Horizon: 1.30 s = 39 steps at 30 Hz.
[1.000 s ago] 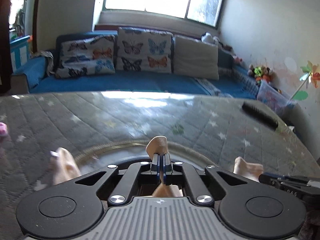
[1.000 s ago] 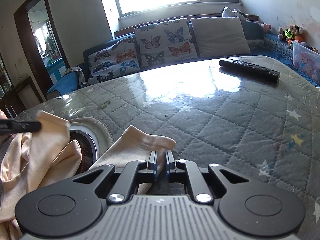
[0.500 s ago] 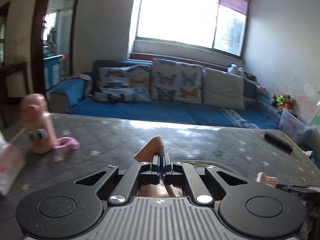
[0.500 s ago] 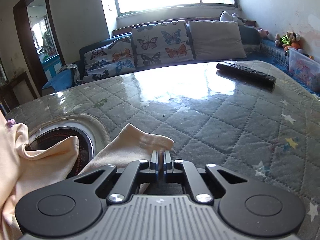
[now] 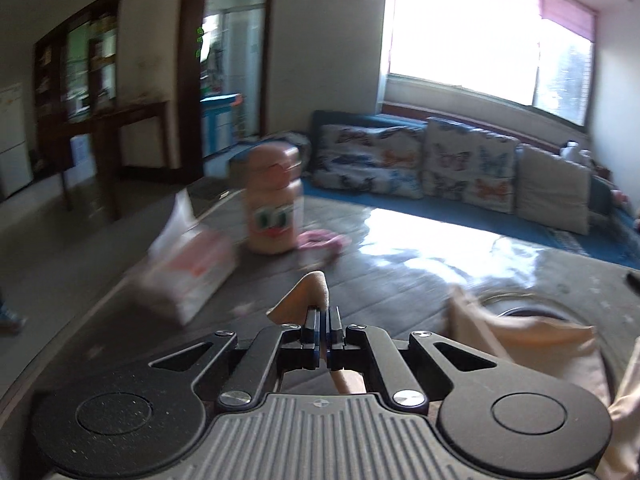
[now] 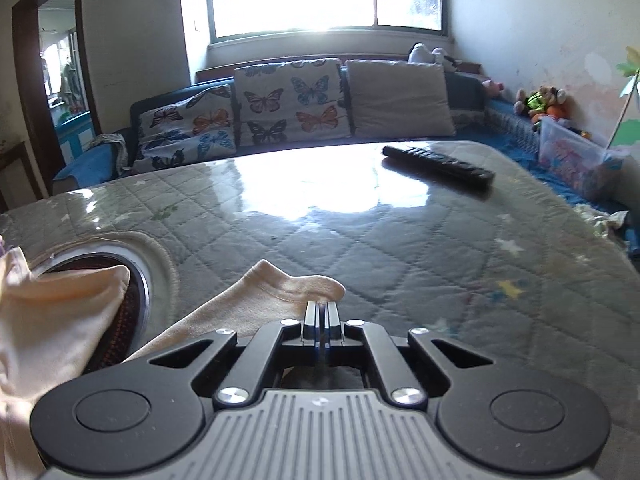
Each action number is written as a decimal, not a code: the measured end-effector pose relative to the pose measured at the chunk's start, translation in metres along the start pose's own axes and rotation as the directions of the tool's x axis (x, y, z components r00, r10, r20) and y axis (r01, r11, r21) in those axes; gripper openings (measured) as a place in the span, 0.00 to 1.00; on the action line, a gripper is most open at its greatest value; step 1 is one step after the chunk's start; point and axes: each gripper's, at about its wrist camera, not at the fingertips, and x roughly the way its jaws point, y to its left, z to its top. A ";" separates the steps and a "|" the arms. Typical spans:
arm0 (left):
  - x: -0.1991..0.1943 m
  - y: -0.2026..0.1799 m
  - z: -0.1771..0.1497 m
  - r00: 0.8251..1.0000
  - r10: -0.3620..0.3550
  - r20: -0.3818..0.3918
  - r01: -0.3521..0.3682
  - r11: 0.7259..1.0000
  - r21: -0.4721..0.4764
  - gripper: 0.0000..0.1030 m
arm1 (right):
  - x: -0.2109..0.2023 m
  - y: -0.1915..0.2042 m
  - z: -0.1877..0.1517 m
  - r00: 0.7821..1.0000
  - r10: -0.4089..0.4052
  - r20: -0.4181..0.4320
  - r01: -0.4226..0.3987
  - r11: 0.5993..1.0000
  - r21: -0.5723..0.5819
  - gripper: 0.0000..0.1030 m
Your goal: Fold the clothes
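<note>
On the glossy quilted surface (image 6: 400,248), my right claw (image 6: 321,312) pinches soft peach cloth (image 6: 256,300); my left claw (image 5: 321,316) pinches its folded tip.

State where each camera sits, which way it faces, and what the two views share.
Left wrist: rides the left gripper, angled down across the table toward a pink bottle, tissue pack and doorway; jaws shut on the peach garment.
Right wrist: rides the right gripper, facing the window over the quilted table and remote; jaws shut on a garment edge.
Shared: the garment, table, butterfly cushions, window.
</note>
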 end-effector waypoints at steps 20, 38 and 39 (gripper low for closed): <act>-0.004 0.078 -0.066 0.987 0.101 -0.126 -0.113 0.990 -0.089 0.03 | -0.094 -0.055 -0.067 0.978 -0.204 0.044 0.201 0.978 0.052 0.01; -0.018 0.084 -0.076 0.987 0.085 -0.140 -0.095 0.994 -0.062 0.07 | -0.124 -0.046 -0.089 0.988 -0.146 0.041 0.145 0.989 0.037 0.03; -0.021 0.084 -0.077 0.987 0.083 -0.137 -0.092 0.994 -0.061 0.07 | -0.127 -0.041 -0.088 0.991 -0.125 0.046 0.124 0.992 0.024 0.04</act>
